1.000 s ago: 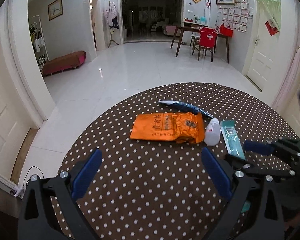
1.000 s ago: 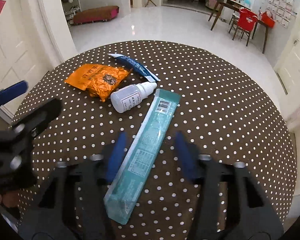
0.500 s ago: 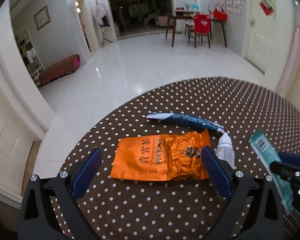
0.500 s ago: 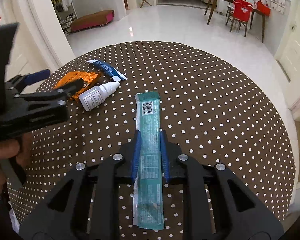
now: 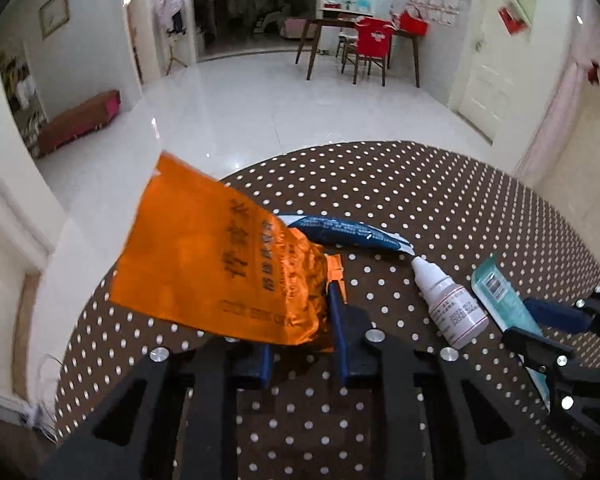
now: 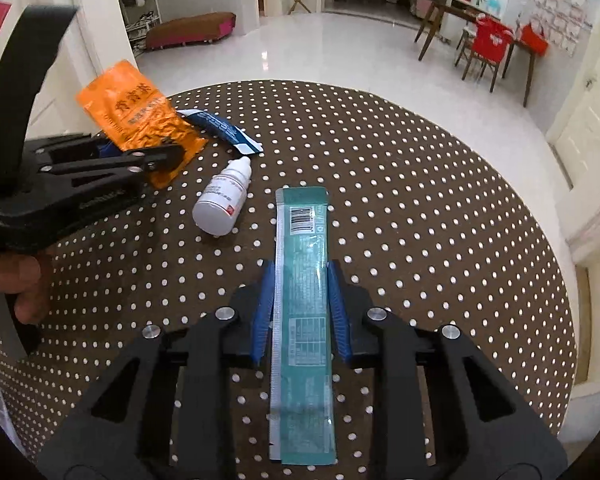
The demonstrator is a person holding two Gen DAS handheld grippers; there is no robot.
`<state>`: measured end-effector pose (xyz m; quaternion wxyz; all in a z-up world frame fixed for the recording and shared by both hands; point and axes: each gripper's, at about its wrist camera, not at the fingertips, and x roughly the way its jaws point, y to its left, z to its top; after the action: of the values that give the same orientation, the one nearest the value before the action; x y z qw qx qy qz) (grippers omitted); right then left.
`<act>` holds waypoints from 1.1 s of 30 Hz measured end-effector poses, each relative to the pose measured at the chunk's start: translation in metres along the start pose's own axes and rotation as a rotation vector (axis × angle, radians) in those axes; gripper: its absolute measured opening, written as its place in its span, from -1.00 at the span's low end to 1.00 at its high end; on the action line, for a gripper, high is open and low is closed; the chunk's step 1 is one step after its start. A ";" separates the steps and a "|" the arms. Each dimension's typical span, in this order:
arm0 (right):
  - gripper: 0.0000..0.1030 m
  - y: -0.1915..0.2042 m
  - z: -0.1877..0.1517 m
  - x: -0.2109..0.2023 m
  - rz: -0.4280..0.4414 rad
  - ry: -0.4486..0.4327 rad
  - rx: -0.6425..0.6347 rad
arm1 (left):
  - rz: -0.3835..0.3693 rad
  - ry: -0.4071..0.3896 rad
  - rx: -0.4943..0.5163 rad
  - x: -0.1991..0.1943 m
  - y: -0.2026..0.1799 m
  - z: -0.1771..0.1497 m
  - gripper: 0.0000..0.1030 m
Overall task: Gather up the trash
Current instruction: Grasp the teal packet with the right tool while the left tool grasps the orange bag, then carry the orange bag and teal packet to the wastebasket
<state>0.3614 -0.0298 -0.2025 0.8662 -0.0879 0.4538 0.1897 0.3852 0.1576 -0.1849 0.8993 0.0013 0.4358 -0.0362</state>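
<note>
Polka-dotted cloth, brown with white spots, is covering the round table [image 6: 440, 208] under both grippers, lying smooth and matte.

Orange foil pouch [image 5: 220, 264], crinkled, glossy and printed with dark characters, is sitting between the blue pads of the left gripper [image 5: 300, 328]. Its jaws have just been closing and are now pinching the pouch's creased right-hand end, so the flat rectangle is tilting up and away to the gripper's left, its far corner hanging over the table edge. In the right wrist view the same pouch [image 6: 140, 120] is rising out of the black jaws of that gripper [image 6: 168, 156], whose handle a person's hand [image 6: 16, 280] is gripping.

Teal sachet [image 6: 304, 312], a long, flat, shiny plastic strip with a barcode near its far end, is running straight along the axis of the right gripper [image 6: 302, 304]. The ribbed blue pads are pressing on its two long edges about midway, after easing slightly outward; one half is sticking out ahead of the fingertips, the other trailing back under the gripper body.

Dark blue wrapper [image 5: 344, 232], thin and curled, is lying just beyond the left gripper's tips, partly behind the pouch.

White dropper bottle [image 6: 224, 196], a smooth plastic cylinder with a conical nozzle, is lying on its side ahead and left of the right gripper, its nozzle nearly touching the blue wrapper.
</note>
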 end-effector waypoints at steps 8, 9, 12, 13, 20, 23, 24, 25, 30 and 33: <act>-0.49 -0.038 -0.013 -0.010 0.099 0.008 0.120 | -0.009 -0.043 -0.062 -0.032 0.007 -0.025 -0.61; -0.49 -0.042 -0.016 -0.012 0.108 0.008 0.131 | -0.009 -0.047 -0.063 -0.036 0.006 -0.028 -0.61; -0.49 -0.053 -0.025 -0.018 0.127 0.007 0.155 | -0.010 -0.056 -0.053 -0.049 -0.001 -0.037 -0.61; -0.49 -0.055 -0.027 -0.020 0.130 0.005 0.159 | -0.011 -0.057 -0.052 -0.052 -0.004 -0.039 -0.61; -0.49 -0.075 -0.049 -0.052 0.150 -0.032 0.193 | -0.040 -0.080 -0.019 -0.074 -0.028 -0.047 -0.61; -0.49 -0.093 -0.054 -0.068 0.154 -0.059 0.221 | -0.063 -0.098 0.000 -0.084 -0.048 -0.044 -0.61; -0.49 -0.101 -0.056 -0.075 0.157 -0.073 0.237 | -0.071 -0.103 0.008 -0.086 -0.056 -0.043 -0.61; -0.49 -0.110 -0.056 -0.081 0.161 -0.085 0.254 | -0.083 -0.108 0.020 -0.089 -0.066 -0.041 -0.61; -0.49 -0.154 -0.070 -0.116 0.149 -0.155 0.348 | -0.141 -0.126 0.096 -0.099 -0.124 -0.032 -0.60; -0.49 -0.192 -0.089 -0.143 0.123 -0.200 0.414 | -0.185 -0.132 0.152 -0.103 -0.165 -0.028 -0.61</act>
<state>0.2993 -0.2696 -0.1402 0.8933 0.1384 0.3994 0.1527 0.2889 0.0004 -0.1170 0.9161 0.0269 0.3700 -0.1521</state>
